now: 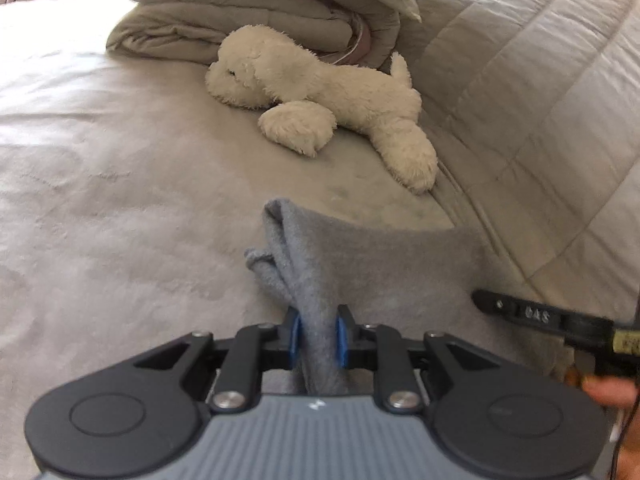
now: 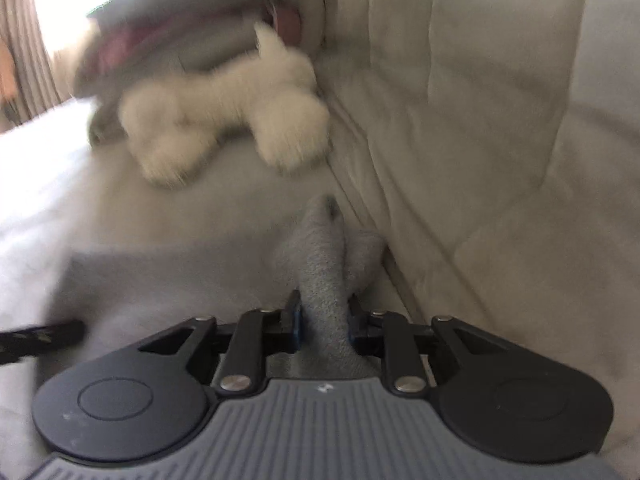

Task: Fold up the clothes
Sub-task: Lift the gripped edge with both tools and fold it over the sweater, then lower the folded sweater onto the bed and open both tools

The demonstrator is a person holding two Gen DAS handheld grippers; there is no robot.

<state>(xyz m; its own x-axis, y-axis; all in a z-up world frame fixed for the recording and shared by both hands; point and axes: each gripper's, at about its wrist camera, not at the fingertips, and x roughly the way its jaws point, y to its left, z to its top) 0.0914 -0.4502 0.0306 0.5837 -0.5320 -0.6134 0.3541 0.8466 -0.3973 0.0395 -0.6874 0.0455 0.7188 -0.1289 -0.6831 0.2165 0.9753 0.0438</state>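
Note:
A grey fleece garment point(image 1: 380, 264) is stretched above a pale bed cover between both grippers. My left gripper point(image 1: 318, 338) is shut on one bunched corner, the cloth pinched between its blue pads point(image 1: 295, 336). In the right wrist view my right gripper point(image 2: 325, 326) is shut on the other bunched corner of the same grey garment point(image 2: 324, 280), which spreads away to the left. The black finger of the right gripper point(image 1: 532, 314) shows at the right edge of the left wrist view, and a dark finger of the left gripper point(image 2: 40, 338) at the left edge of the right wrist view.
A cream plush dog point(image 1: 320, 92) lies on the bed beyond the garment, against a folded beige duvet point(image 1: 240, 20). A quilted grey headboard or cushion point(image 1: 540, 100) rises on the right. A hand point(image 1: 612, 392) shows at the lower right. The right wrist view is motion-blurred.

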